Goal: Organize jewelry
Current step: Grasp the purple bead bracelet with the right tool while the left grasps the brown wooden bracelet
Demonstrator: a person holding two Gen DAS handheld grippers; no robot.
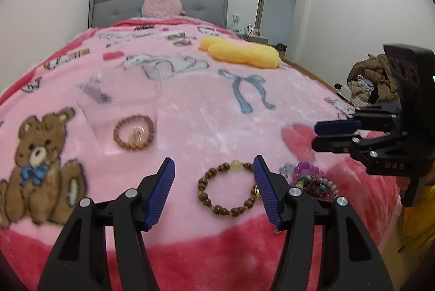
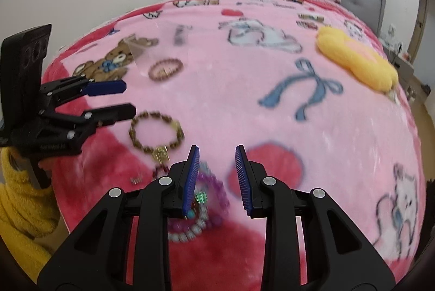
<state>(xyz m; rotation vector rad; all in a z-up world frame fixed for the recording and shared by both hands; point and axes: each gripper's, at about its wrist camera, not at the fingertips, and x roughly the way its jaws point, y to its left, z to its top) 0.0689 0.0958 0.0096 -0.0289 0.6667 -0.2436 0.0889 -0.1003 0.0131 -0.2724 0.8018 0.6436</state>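
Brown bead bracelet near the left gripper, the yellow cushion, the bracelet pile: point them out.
Brown bead bracelet (image 1: 206, 191): left wrist view, left beads.
Yellow cushion (image 1: 242, 51): left wrist view, middle.
Bracelet pile (image 1: 312, 179): left wrist view, purple beads.

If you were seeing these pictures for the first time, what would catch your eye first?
The pink cartoon blanket fills both views, with a yellow cushion lying far up the bed. Near its front edge lies a brown bead bracelet, framed by the open left gripper, and right of it a tangled pile of coloured bracelets.
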